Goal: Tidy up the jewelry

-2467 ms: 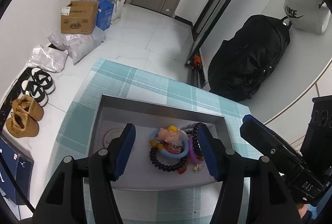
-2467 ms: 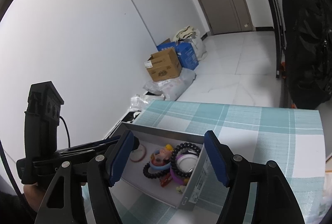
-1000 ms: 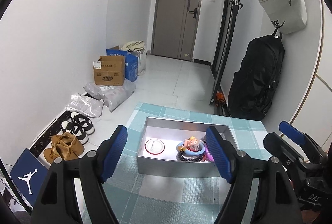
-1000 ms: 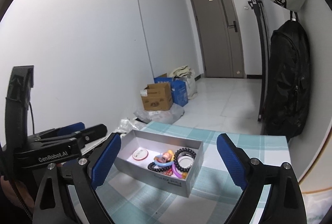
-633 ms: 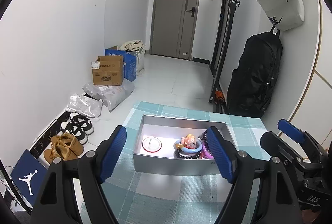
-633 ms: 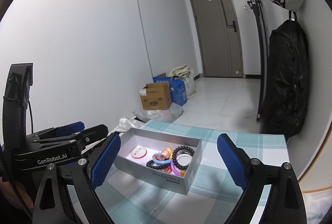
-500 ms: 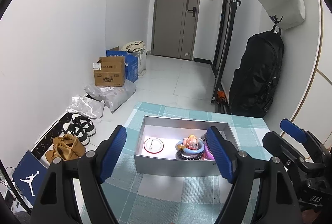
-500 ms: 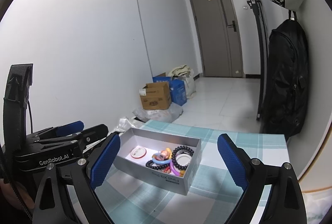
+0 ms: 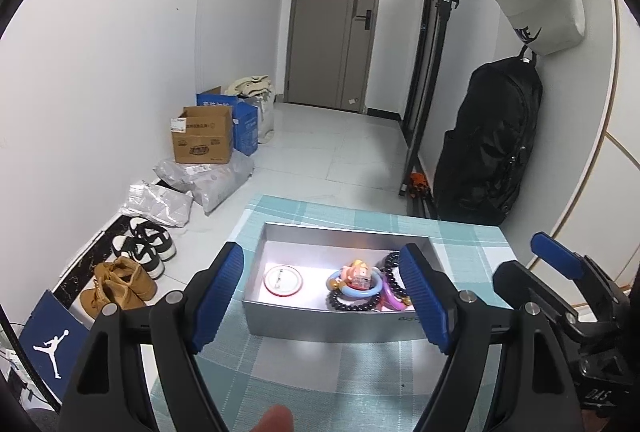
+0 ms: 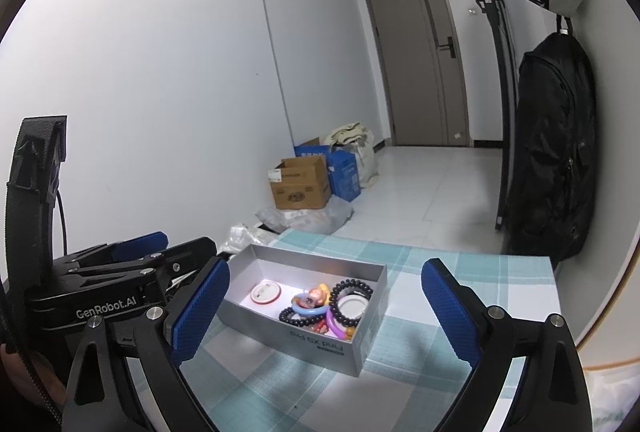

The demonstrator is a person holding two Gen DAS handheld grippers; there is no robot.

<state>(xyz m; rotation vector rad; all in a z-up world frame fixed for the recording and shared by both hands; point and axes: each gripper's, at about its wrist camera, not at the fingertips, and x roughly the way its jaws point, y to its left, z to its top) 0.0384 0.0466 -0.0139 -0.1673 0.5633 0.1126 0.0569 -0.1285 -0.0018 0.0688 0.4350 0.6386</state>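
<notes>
While both tools hang back from the work, the left hand-held gripper (image 9: 322, 296) stands spread with nothing between its blue pads, and the right hand-held gripper (image 10: 324, 312) is likewise wide apart and empty. Ahead of them the grey box (image 9: 320, 324) sits on the counter (image 9: 320, 372) with its checked teal cloth, open side up so the pieces can be seen and reached from above. Most of the jewelry is heaped at the box's right end: a dark bead bracelet (image 9: 354, 306), a blue ring with a small figure (image 9: 356, 278), and a purple band (image 9: 394, 302), all overlapping. A round badge (image 9: 283, 281) lies alone to the left. My guess is that this spacing keeps flat pieces apart from tangling loops. Everything appears gathered inside; nothing lies loose on the cloth.
</notes>
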